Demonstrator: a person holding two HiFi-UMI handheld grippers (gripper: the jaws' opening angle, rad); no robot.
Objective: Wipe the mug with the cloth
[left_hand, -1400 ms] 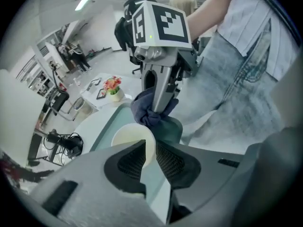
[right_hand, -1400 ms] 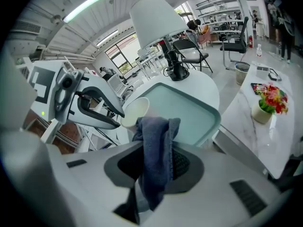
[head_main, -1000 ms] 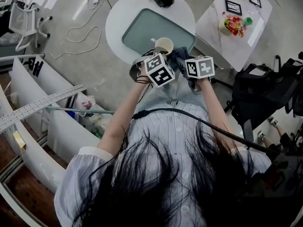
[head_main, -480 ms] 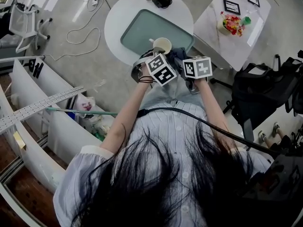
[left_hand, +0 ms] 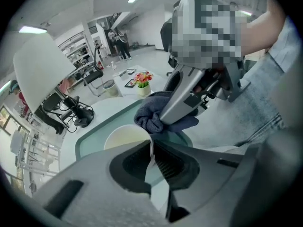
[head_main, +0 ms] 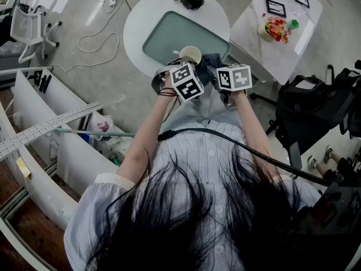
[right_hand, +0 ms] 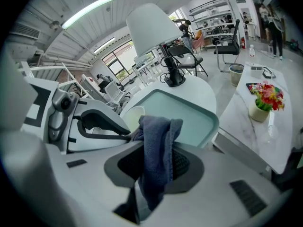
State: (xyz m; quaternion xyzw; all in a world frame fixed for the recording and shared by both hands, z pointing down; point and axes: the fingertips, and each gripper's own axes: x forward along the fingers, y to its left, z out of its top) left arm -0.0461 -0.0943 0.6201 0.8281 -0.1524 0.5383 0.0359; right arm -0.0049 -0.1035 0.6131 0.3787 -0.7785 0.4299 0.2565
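A cream mug (head_main: 190,54) hangs over the teal tray, with my left gripper (head_main: 181,68) shut on its rim. In the left gripper view the thin mug wall (left_hand: 124,136) stands pinched between the jaws of the left gripper (left_hand: 151,152). My right gripper (head_main: 217,72) is shut on a dark blue cloth (head_main: 211,64), which it holds against the mug's right side. In the right gripper view the cloth (right_hand: 157,145) hangs folded between the jaws of the right gripper (right_hand: 154,167), and its upper end touches the mug (right_hand: 134,117). The cloth (left_hand: 150,115) bunches at the rim.
A teal tray (head_main: 169,33) lies on a round white table (head_main: 141,16) with a white lamp (right_hand: 152,30) at its far side. A marble side table (head_main: 282,38) bears a flower pot (head_main: 274,29). Cables run over the floor (head_main: 96,38); black bags (head_main: 316,106) stand at the right.
Both grippers, with mug and cloth, have shifted slightly away from the person and a little left. The grips are unchanged.
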